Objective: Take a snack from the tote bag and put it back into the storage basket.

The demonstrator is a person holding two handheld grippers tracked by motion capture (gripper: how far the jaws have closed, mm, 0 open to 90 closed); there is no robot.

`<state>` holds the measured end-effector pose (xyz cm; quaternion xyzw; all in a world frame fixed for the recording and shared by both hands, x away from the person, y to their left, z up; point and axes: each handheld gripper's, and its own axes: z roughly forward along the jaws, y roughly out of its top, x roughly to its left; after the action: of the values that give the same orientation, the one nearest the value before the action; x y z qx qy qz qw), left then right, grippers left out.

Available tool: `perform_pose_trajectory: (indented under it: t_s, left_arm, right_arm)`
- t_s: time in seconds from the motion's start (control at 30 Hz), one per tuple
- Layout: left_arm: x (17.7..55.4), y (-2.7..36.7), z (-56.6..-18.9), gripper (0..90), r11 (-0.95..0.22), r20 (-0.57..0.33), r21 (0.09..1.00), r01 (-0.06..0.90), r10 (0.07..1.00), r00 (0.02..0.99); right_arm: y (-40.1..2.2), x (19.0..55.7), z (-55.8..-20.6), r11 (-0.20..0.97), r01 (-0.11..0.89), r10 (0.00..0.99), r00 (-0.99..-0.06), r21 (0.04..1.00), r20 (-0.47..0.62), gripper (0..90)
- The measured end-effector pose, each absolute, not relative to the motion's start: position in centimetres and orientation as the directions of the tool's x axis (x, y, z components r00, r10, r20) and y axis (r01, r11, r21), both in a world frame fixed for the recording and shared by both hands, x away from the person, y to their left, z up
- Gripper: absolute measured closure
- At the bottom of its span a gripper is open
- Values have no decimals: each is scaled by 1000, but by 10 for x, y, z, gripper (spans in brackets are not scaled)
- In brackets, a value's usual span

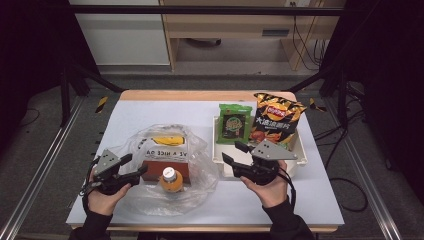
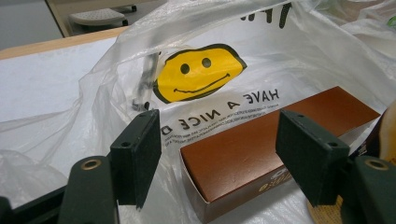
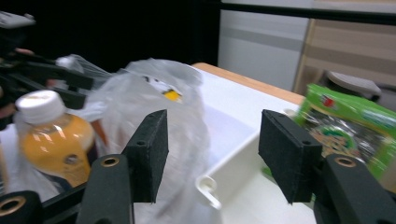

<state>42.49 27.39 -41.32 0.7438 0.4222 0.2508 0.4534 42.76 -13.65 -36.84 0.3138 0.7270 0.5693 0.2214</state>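
A clear plastic bag (image 1: 172,165) with a yellow smiley face (image 2: 198,72) lies on the white table. Inside it sit a brown box (image 1: 166,168) (image 2: 271,140) and an orange juice bottle (image 1: 170,181) (image 3: 56,135) with a white cap. My left gripper (image 1: 136,166) (image 2: 219,154) is open at the bag's left side, its jaws on either side of the near end of the brown box. My right gripper (image 1: 235,151) (image 3: 215,149) is open and empty, at the left front corner of the white tray (image 1: 301,150) (image 3: 233,163).
The white tray holds a green snack packet (image 1: 234,122) (image 3: 355,121) and an orange chip bag (image 1: 276,119), both upright. Black frame rails flank the table. A wooden desk (image 1: 240,25) stands beyond the far edge.
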Motion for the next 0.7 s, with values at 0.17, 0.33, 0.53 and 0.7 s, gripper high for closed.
perform_pose_trajectory:
  t_s: [0.17,0.33,0.53,0.7]
  left_arm:
    - [424,276,-413,307,-229,-12,887,400,856,517]
    - [424,276,-419,304,-247,-5,878,410,852,524]
    - [423,278,-424,302,-259,-1,871,419,850,527]
    - [420,281,-432,300,-284,12,858,428,844,537]
  right_arm:
    - [-124,426,-366,168,179,666,-746,969,22,472]
    - [-101,425,-362,185,173,598,-801,967,28,550]
    - [-69,429,-358,223,163,541,-841,961,17,685]
    - [-53,435,-360,239,186,524,-851,953,35,745]
